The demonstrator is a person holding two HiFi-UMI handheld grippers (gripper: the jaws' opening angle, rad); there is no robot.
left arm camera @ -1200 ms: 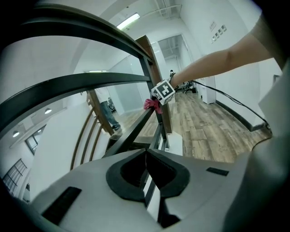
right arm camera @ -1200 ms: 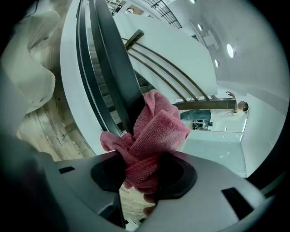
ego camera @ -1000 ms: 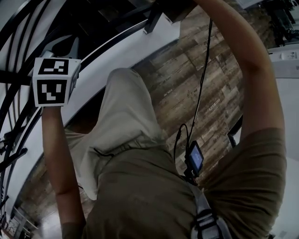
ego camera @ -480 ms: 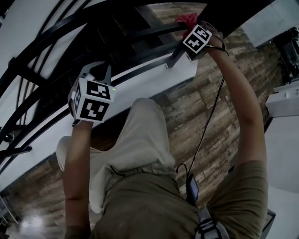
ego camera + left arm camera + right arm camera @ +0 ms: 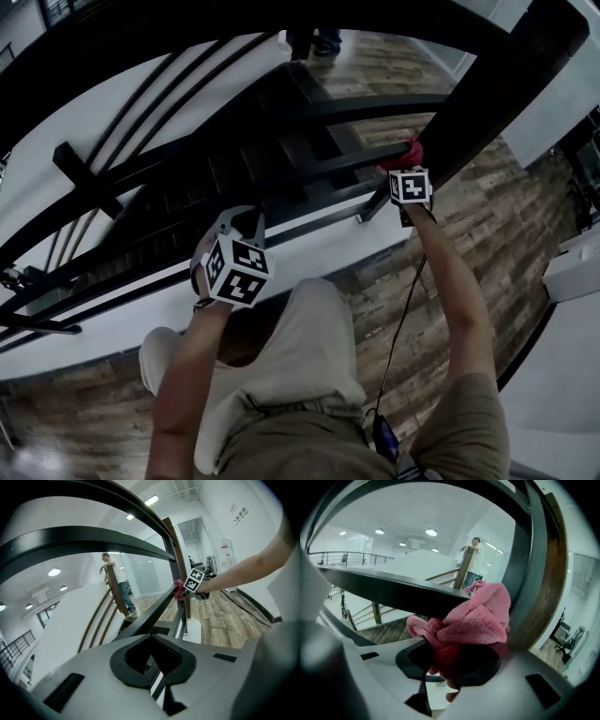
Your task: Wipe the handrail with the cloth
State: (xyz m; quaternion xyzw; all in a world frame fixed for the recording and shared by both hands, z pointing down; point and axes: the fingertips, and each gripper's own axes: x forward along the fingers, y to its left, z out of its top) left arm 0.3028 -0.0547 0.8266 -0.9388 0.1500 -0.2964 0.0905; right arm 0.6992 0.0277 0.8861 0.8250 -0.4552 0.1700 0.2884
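Head view: wood-plank floor (image 5: 469,253), a white wall band and black flat-bar railings. The dim steps below them are probably a stairwell. The left gripper (image 5: 239,223) is near a lower bar, its tips lost against the black. The right gripper (image 5: 401,161) is at the handrail (image 5: 328,164), with the pink cloth (image 5: 403,152) largely hidden behind it.

Left gripper view: jaws pressed together, nothing between them. The smooth dark rail runs on toward the cloth. A distant person (image 5: 119,581) stands small and indistinct.

Right gripper view: crumpled, fuzzy terry cloth gripped between jaws that have just been closing. It lies against the handrail beside a wood-faced post (image 5: 546,588), its lower folds in shadow.
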